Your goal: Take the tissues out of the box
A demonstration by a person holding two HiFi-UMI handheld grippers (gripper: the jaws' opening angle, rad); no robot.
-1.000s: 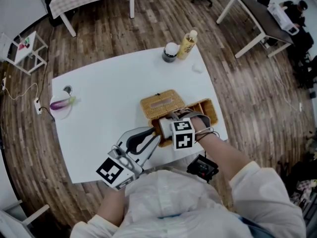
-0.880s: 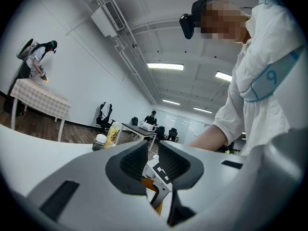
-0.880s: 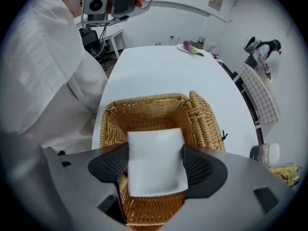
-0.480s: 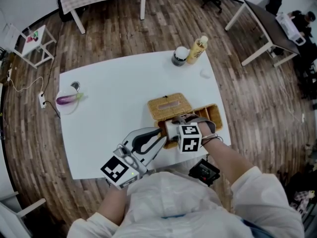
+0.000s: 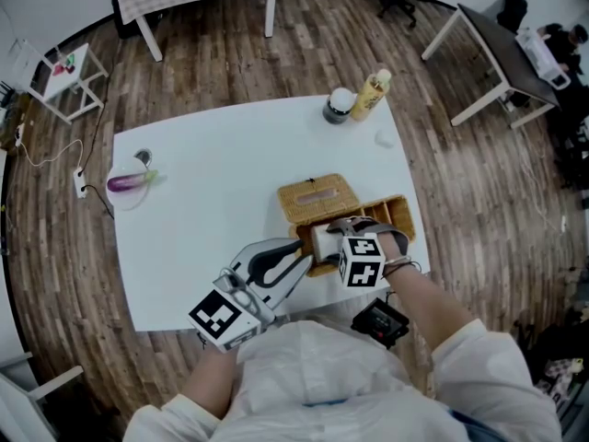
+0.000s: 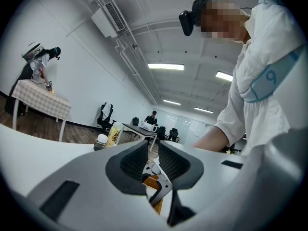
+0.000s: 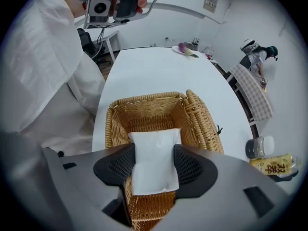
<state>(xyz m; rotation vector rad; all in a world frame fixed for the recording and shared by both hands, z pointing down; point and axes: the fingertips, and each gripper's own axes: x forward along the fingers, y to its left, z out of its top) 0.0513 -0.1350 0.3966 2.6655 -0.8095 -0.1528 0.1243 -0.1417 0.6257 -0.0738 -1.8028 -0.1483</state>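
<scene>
An open wicker box stands on the white table, with its slotted lid leaning beside it. A white tissue pack lies between the pads of my right gripper, just above the box's inside. The jaws are closing and both pads touch the pack's sides. From the head view, the right gripper hovers over the box's near end. My left gripper rests beside the box to its left, jaws almost together with nothing between them.
A yellow bottle and a jar stand at the table's far edge. A plate with an eggplant sits at the left edge. A black device hangs by the near edge. Other tables and people stand around the room.
The head view has shifted slightly. My right gripper stays over the box with the white pack under it; the left gripper keeps its place beside the box.
</scene>
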